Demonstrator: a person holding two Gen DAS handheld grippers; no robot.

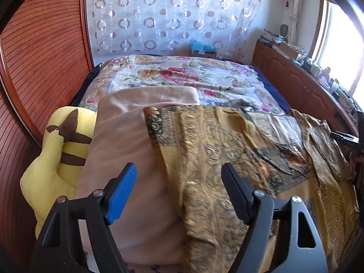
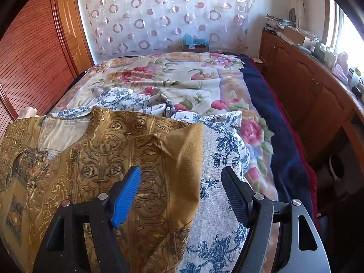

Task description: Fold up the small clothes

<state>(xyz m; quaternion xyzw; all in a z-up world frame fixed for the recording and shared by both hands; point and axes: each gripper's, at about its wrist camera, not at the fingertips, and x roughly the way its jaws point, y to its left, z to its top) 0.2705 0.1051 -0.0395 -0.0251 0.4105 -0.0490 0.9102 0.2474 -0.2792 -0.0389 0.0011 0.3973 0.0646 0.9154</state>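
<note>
Garment spread out, both grippers poised.
I see the gold patterned top (image 1: 227, 159) flat on the bed (image 2: 182, 77), long axis crosswise; left gripper (image 1: 179, 191) and right gripper (image 2: 180, 192) hover with jaws wide, empty, at its opposite side edges.

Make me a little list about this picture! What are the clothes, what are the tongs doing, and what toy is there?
place: bed with a flowery blanket
garment being folded: gold patterned top, spread out flat
under it: blue-and-white flowery cloth on the right, beige cloth on the left
left tongs: open, holding nothing, over the top's left edge
right tongs: open, holding nothing, over the top's right edge
toy: yellow plush with brown stripes, left of the beige cloth
</note>
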